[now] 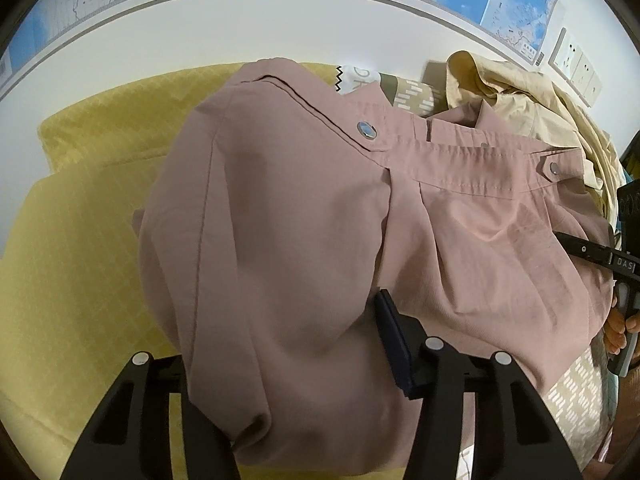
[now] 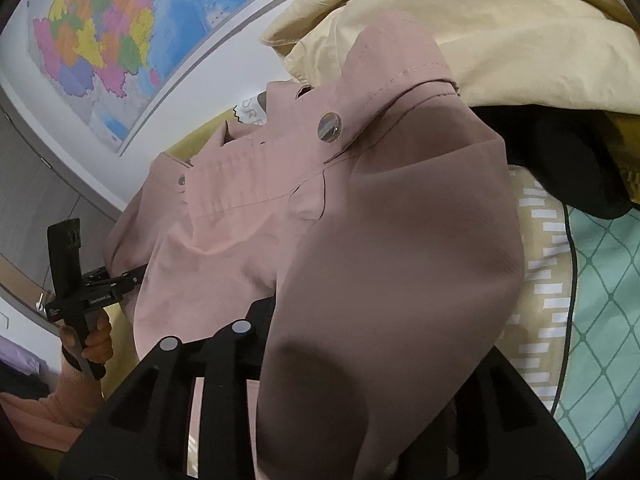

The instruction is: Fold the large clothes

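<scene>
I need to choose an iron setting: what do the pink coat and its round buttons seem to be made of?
The pink coat looks like a matte woven fabric, perhaps cotton or a blend: fine ribbed weave, visible topstitching, soft folds. Its round buttons look like polished metal snaps or glossy plastic: they mirror the light. The fibre itself cannot be told.

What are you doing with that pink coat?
A person is folding it. They hold black tongs in each hand, and a bunch of the pink coat sits between the left tongs and between the right tongs; how tightly either pair pinches cannot be seen. The coat lies rumpled on a yellow bedcover. A cream jacket is heaped behind it.
</scene>
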A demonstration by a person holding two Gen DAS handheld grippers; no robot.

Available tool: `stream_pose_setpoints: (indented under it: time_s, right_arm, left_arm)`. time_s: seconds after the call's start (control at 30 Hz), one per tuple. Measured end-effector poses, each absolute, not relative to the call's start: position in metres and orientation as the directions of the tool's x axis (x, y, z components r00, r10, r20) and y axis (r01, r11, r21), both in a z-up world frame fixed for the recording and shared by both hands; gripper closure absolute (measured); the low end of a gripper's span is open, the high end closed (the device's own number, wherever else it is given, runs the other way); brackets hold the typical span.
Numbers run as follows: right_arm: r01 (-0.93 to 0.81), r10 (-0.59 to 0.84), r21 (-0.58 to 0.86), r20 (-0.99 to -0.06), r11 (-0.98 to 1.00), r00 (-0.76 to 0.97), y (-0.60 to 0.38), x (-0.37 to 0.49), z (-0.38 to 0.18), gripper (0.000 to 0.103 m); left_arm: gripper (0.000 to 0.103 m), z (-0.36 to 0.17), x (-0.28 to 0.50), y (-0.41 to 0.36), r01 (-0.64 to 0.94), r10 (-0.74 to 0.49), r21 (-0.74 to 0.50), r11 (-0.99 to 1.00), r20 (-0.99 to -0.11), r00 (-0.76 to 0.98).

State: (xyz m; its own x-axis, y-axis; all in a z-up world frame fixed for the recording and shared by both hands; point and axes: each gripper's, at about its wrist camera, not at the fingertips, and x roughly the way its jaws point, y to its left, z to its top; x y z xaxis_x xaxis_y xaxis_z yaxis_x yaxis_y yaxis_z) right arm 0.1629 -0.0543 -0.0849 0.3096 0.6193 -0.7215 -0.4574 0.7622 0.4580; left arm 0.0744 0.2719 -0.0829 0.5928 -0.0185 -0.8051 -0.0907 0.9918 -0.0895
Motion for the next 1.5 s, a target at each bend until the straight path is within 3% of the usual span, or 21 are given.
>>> stream_pose_setpoints:
  time_s: [0.1,0.2,0.27,0.33,0.43,0.63,0.8,0.87,0.93,1.0,1.03,1.1,1.2,1.23,1.27,1.33,1.5]
  right_arm:
    - [-0.453,0.619,0.460,-0.721,0.763,0.311,-0.055,0.162,-0.085,0.070]
    - [-0.452,0.616,0.456,-0.721,0.766,0.317,-0.056,0.160,-0.084,0.071]
    - [-0.457,0.612,0.446,-0.721,0.769,0.325,-0.056,0.158,-0.082,0.077]
    - [-0.465,0.627,0.458,-0.709,0.758,0.324,-0.057,0.156,-0.078,0.085]
    - [-0.458,0.681,0.527,-0.670,0.716,0.296,-0.063,0.155,-0.071,0.089]
    - [-0.472,0.790,0.648,-0.576,0.598,0.209,-0.069,0.129,-0.043,0.094]
    - [-0.540,0.824,0.652,-0.546,0.532,0.153,-0.078,0.079,-0.015,0.094]
    - [-0.550,0.802,0.625,-0.579,0.554,0.149,-0.081,0.067,-0.018,0.092]
    - [-0.524,0.691,0.528,-0.700,0.669,0.177,-0.081,0.065,-0.037,0.070]
    - [-0.476,0.551,0.395,-0.796,0.786,0.251,-0.087,0.070,-0.052,0.051]
    - [-0.453,0.545,0.397,-0.797,0.798,0.262,-0.093,0.073,-0.055,0.043]
    - [-0.412,0.543,0.409,-0.788,0.814,0.290,-0.106,0.077,-0.054,0.036]
    - [-0.394,0.474,0.319,-0.783,0.862,0.403,-0.115,0.072,-0.037,0.016]
    - [-0.386,0.428,0.262,-0.784,0.885,0.449,-0.117,0.070,-0.030,0.015]
    - [-0.383,0.402,0.228,-0.784,0.895,0.474,-0.117,0.069,-0.026,0.015]
    - [-0.392,0.383,0.185,-0.764,0.901,0.519,-0.117,0.063,-0.015,0.015]
    - [-0.528,0.392,0.070,-0.752,0.847,0.530,-0.085,0.054,-0.013,0.015]
  left_arm:
    - [0.051,-0.083,0.074,0.272,-0.088,-0.019,-0.088,0.992,-0.804,0.594]
    - [0.044,-0.085,0.076,0.276,-0.086,-0.051,-0.124,0.989,-0.807,0.588]
    - [0.051,-0.084,0.074,0.278,-0.098,-0.049,-0.134,0.986,-0.801,0.597]
    - [0.073,-0.080,0.069,0.283,-0.113,-0.047,-0.144,0.983,-0.795,0.605]
    - [0.088,-0.065,0.057,0.294,-0.113,-0.111,-0.230,0.967,-0.774,0.623]
    - [0.092,-0.032,0.013,0.310,-0.077,-0.218,-0.339,0.937,-0.745,0.630]
    - [0.092,-0.020,-0.045,0.327,-0.040,-0.305,-0.424,0.905,-0.713,0.632]
    - [0.085,-0.025,-0.061,0.329,-0.038,-0.303,-0.416,0.908,-0.720,0.625]
    - [0.058,-0.040,-0.063,0.332,-0.094,-0.234,-0.352,0.931,-0.776,0.586]
    - [0.057,-0.050,-0.057,0.337,-0.154,-0.155,-0.285,0.946,-0.815,0.558]
    - [0.055,-0.049,-0.053,0.337,-0.159,-0.132,-0.261,0.952,-0.821,0.556]
    - [0.055,-0.039,-0.048,0.334,-0.142,-0.107,-0.227,0.964,-0.813,0.573]
    - [0.045,-0.020,-0.040,0.318,-0.104,-0.043,-0.133,0.986,-0.793,0.607]
    - [0.032,-0.014,-0.036,0.315,-0.119,0.014,-0.076,0.990,-0.784,0.620]
    - [0.028,-0.006,-0.035,0.307,-0.149,0.127,0.037,0.988,-0.748,0.652]
    - [0.025,-0.001,-0.033,0.303,-0.168,0.239,0.169,0.971,-0.703,0.670]
    - [0.017,-0.004,-0.013,0.282,0.000,0.122,0.171,0.985,-0.706,0.697]
